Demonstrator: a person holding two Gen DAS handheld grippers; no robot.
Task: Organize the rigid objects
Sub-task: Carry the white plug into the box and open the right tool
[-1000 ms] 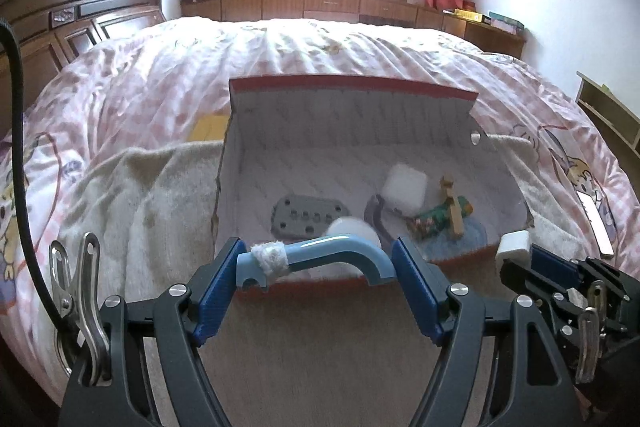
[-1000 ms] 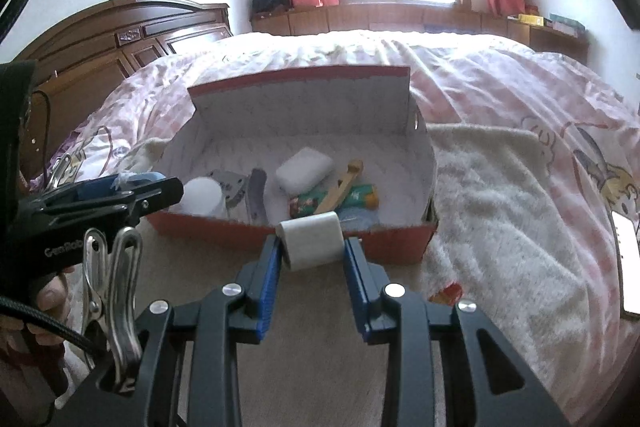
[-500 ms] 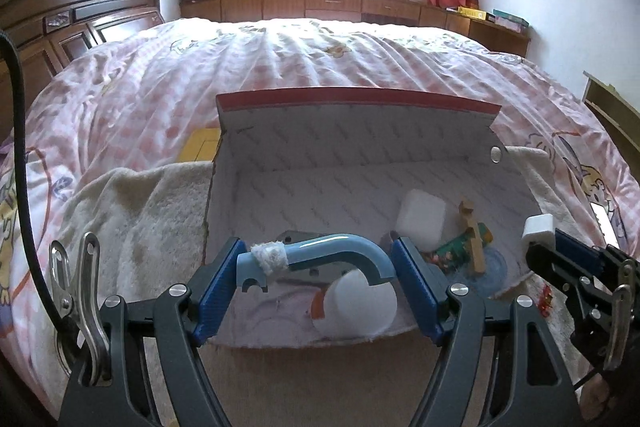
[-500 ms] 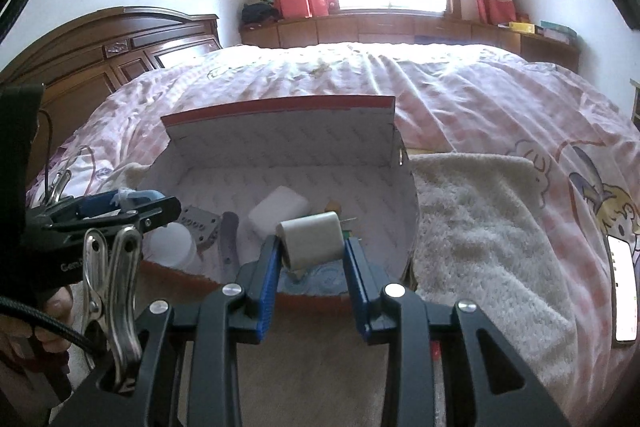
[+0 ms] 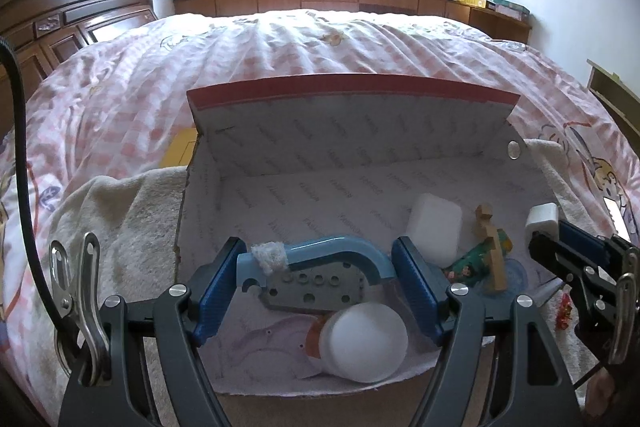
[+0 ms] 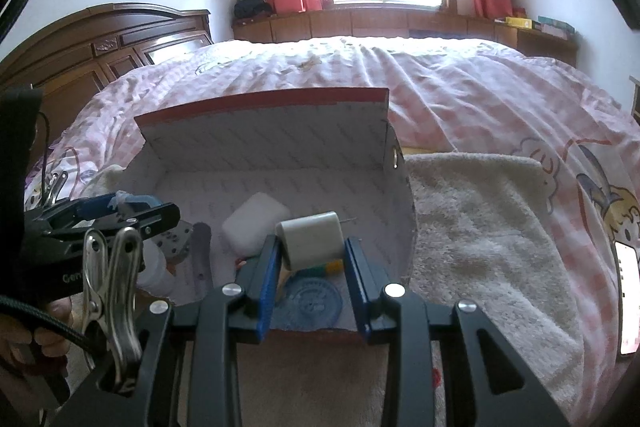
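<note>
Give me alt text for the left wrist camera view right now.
The left gripper holds a curved blue handle over an open red-edged box on a bed. Inside lie a white lid, a grey holed plate and a white block; the right gripper brings a white cube.

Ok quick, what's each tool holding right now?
Left tool: closed on the blue hook, over the box.
Right tool: closed on the white block, also over the box.

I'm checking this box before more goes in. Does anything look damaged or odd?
Yes. The cardboard box has a torn, ragged front edge and a frayed left corner. The blue curved handle held by the left gripper has a scrap of white wrapping around one end. Nothing looks spilled.
</note>
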